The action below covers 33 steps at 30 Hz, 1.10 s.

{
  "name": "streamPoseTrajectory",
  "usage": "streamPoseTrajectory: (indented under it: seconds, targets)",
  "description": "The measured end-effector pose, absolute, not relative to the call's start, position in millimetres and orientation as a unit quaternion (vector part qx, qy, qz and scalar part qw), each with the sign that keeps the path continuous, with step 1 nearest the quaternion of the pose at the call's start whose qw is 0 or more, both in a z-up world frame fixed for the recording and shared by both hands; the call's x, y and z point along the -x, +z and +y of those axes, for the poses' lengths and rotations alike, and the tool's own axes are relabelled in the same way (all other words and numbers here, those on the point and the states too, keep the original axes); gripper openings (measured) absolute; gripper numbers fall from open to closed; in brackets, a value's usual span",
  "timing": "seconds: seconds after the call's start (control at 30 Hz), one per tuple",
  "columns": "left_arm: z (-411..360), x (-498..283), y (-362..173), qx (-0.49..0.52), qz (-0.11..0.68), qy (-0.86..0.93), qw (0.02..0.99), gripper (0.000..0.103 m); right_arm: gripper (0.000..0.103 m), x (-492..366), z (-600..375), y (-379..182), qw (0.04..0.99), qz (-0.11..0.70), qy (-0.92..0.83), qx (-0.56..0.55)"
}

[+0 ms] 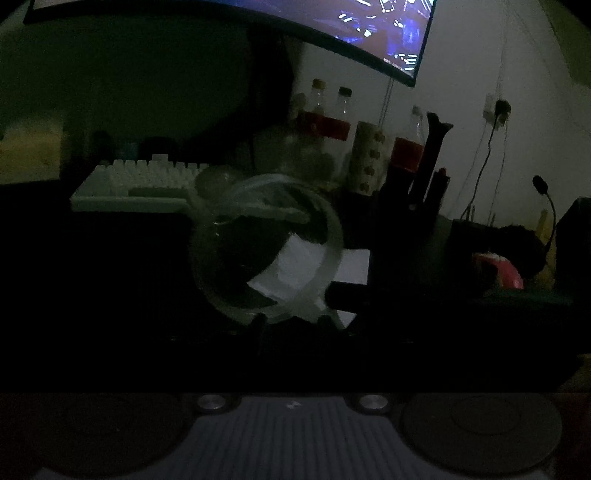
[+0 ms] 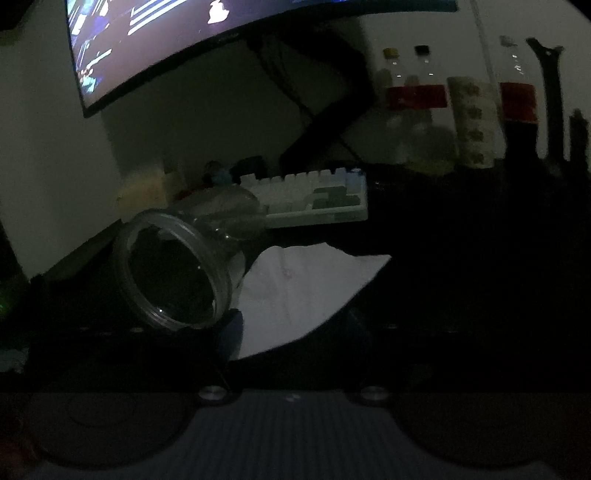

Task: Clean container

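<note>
Lying sideways, the clear container (image 2: 173, 273) touches white paper (image 2: 303, 291). Wiping seems next, needing regrasps. Whether the left gripper (image 1: 291, 325) or right gripper (image 2: 291, 332) holds anything, I cannot tell.

The room is dim, lit mostly by a glowing curved monitor (image 1: 388, 33) above the dark desk (image 1: 110, 277). Behind it stands a pale wall (image 1: 480, 74) with a plugged-in socket (image 1: 496, 109) and hanging cables.

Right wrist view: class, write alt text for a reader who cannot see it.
In a very dark room, a clear jar lies tilted with its open mouth toward the camera, beside a white paper tissue on a black desk. Behind them are a white keyboard, a lit monitor and bottles with red labels.
</note>
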<state>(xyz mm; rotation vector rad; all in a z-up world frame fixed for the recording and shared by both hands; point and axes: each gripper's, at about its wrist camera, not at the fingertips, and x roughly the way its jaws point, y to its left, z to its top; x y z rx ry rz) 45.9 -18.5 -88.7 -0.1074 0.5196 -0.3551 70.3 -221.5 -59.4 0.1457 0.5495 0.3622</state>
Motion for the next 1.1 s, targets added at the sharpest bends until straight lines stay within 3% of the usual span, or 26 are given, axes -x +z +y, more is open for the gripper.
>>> streamPoseTrajectory:
  seconds: [0.03,0.07,0.23,0.8,1.1]
  targets:
    - [-21.2,-41.9,-87.2,0.048,0.254,-0.17,0.951,0.083,0.078,-66.7,-224.2,-57.4,0.944,0.268,0.177,-0.075]
    - [-23.5,-37.4,-85.8,0.042,0.25,-0.166,0.953,0.101,0.083,-62.4,-226.1,-54.8,0.945,0.266,0.175,-0.073]
    - [-23.2,-22.0,-80.5,0.044,0.274,-0.164,0.947,0.103,0.103,-44.2,-231.7,-43.3,0.947,0.261,0.171,-0.073]
    - [-14.4,20.5,-39.2,-0.06,0.335,-0.065,0.938,0.103,0.103,-15.5,-203.2,-14.7,0.923,0.364,0.121,0.006]
    - [-15.5,31.6,-9.6,-0.067,0.32,-0.031,0.944,0.103,0.103,-8.4,-196.6,20.0,0.919,0.375,0.125,0.016]
